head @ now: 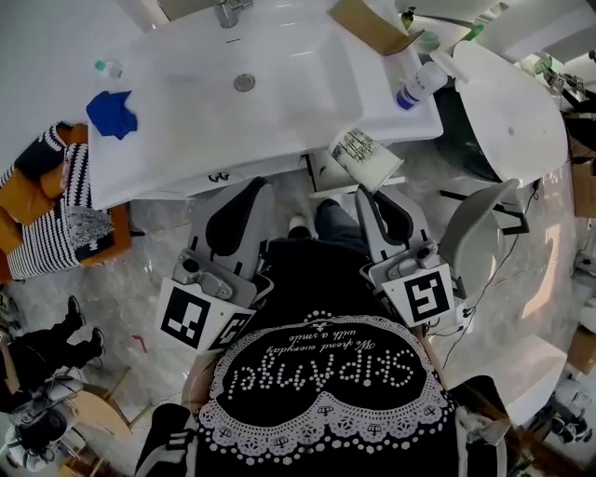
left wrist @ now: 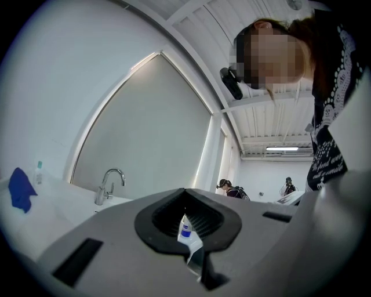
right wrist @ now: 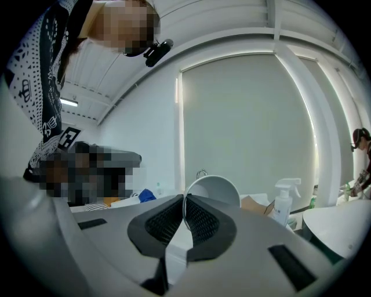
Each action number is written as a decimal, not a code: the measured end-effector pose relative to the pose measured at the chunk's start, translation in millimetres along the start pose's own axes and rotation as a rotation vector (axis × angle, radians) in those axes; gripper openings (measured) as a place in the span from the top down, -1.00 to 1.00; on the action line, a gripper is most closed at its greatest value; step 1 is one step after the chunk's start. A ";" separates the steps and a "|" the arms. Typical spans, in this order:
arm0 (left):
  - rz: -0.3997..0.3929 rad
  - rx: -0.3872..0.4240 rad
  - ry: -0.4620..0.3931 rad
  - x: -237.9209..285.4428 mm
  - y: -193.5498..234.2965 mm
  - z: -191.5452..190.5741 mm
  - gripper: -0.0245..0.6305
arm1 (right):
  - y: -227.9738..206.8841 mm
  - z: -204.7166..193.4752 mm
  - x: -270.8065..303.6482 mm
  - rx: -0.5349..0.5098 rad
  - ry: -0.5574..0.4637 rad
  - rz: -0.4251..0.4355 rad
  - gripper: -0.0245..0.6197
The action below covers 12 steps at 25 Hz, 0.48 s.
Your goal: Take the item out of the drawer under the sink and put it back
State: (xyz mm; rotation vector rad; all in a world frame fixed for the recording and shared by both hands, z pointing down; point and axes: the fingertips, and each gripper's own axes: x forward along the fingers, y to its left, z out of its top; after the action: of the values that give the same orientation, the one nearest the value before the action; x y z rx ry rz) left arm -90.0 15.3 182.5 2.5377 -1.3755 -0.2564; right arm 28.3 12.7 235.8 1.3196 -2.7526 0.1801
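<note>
A flat printed packet (head: 358, 154) hangs tilted in front of the white sink cabinet (head: 270, 168), just below the counter edge. My right gripper (head: 374, 193) is shut on its lower corner. In the right gripper view the packet shows as a curved white sheet (right wrist: 215, 191) rising from between the closed pads. My left gripper (head: 244, 200) points at the cabinet beside it, shut and holding nothing. In the left gripper view its pads (left wrist: 168, 216) meet at the tip and leave only a thin slit. I cannot make out the drawer itself.
The basin (head: 244, 82) has a faucet (left wrist: 109, 184), a blue cloth (head: 112, 114) and a small bottle (head: 109, 67) to its left. A white bottle (head: 421, 84) and a cardboard box (head: 372, 23) lie to its right. Striped fabric (head: 56, 210) sits far left, a white oval fixture (head: 512, 102) at the right.
</note>
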 end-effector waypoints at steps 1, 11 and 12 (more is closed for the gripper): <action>-0.004 0.010 0.008 0.3 -1.2 -0.7 0.91 | 0.0 -0.2 -0.1 0.001 0.001 0.000 0.83; -0.020 -0.034 -0.004 2.9 -2.5 -3.1 0.91 | -3.3 -2.5 -3.4 0.011 0.003 -0.013 0.83; -0.024 -0.036 -0.002 3.5 -3.0 -3.4 0.91 | -3.6 -2.3 -3.3 0.012 0.003 -0.014 0.83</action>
State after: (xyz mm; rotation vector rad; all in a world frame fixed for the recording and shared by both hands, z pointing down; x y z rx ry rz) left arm -84.9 14.3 184.7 2.5270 -1.3298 -0.2861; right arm 33.2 13.3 237.9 1.3404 -2.7433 0.1977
